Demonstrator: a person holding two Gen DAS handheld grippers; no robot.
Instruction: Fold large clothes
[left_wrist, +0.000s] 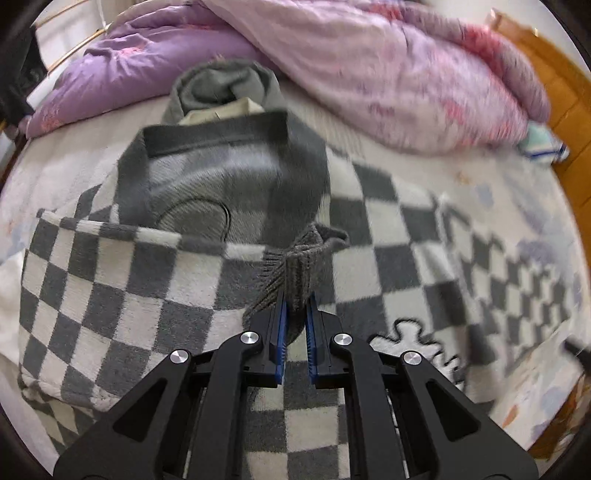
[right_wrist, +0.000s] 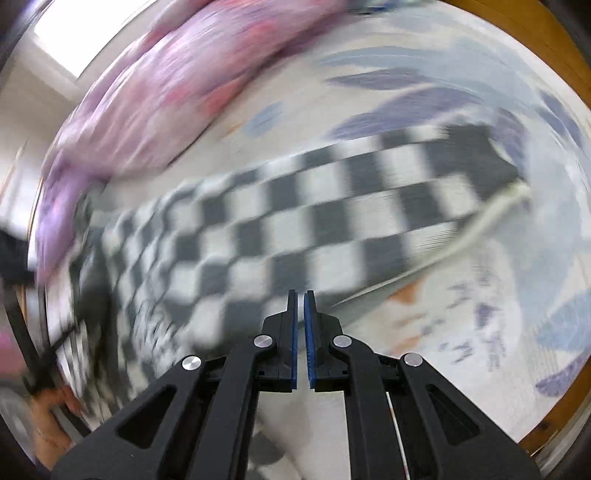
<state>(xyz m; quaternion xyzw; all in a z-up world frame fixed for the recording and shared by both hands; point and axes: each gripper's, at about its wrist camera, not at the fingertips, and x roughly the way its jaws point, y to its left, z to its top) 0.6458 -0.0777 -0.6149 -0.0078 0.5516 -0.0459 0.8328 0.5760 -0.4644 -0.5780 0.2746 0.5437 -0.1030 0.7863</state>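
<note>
Mid-fold on a checked sweater (left_wrist: 155, 280) spread over the bed sheet (left_wrist: 517, 192), near a heap of purple and pink quilts (left_wrist: 369, 66).

Left gripper (left_wrist: 295, 306): clamped on a grey ribbed cuff (left_wrist: 299, 266), sleeve drawn across the sweater's body toward the middle. Right gripper (right_wrist: 300, 299): nothing between the pads, jaws nearly together and just beginning to part, hanging above the checked cloth near its lower edge.

Likely next: lay the cuff flat on the body and let go, then take the hem or far side with the empty gripper for the next fold.

Left view only: grey collar (left_wrist: 218, 136), pale label, the pinched cuff, all fairly sharp. Right view only: heavy blur, the sweater's far edge with a white border (right_wrist: 491, 218), printed sheet beyond, and a hand (right_wrist: 48, 410) at the lower left.
</note>
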